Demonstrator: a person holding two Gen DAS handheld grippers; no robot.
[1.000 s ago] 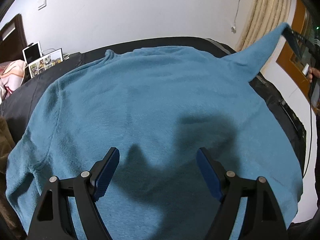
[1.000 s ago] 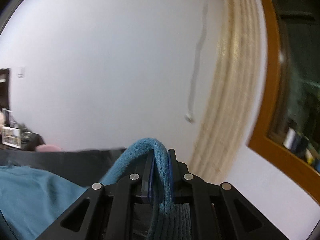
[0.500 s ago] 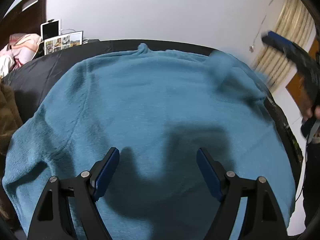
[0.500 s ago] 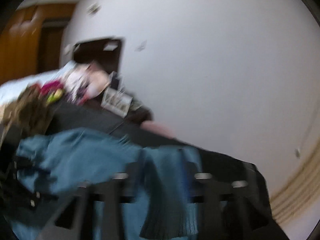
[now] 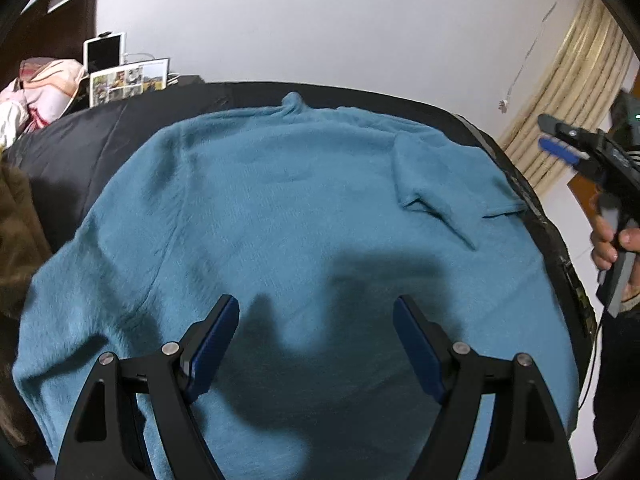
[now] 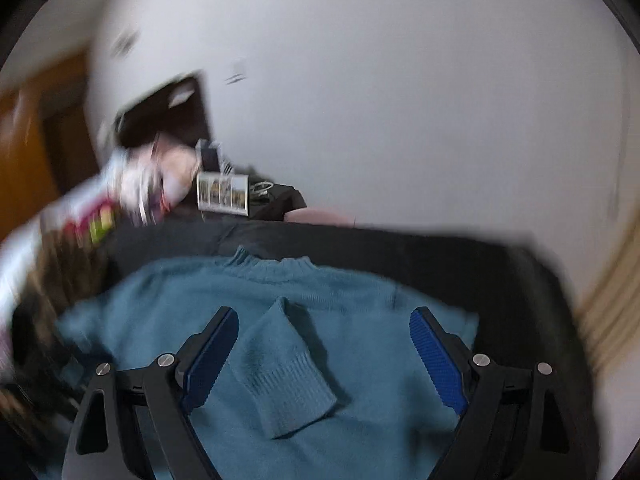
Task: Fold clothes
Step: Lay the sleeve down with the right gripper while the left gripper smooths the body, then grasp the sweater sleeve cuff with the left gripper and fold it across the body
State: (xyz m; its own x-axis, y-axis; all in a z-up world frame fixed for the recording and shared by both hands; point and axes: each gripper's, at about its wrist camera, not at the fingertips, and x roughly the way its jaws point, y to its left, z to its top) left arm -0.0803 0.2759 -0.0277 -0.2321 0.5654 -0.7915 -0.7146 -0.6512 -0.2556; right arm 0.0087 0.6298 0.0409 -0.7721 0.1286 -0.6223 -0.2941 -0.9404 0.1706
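A teal fleece sweater (image 5: 288,216) lies spread flat on a black surface (image 5: 100,132), collar at the far edge. Its right sleeve (image 5: 436,196) lies folded inward across the body; the ribbed cuff (image 6: 292,392) shows in the right wrist view. My left gripper (image 5: 316,344) is open and empty, hovering above the sweater's lower middle. My right gripper (image 6: 324,356) is open and empty above the folded sleeve; it also shows in the left wrist view (image 5: 560,148), held up at the right off the sweater's edge.
A tablet and a photo frame (image 5: 128,80) stand at the far left beside pink bedding (image 5: 36,92). A brown garment (image 5: 16,216) lies at the left edge. Beige curtains (image 5: 572,96) hang at the right by a white wall.
My right gripper carried the sleeve inward over the sweater, opened and let it go; the sleeve now lies folded on the body. My left gripper stayed open above the sweater.
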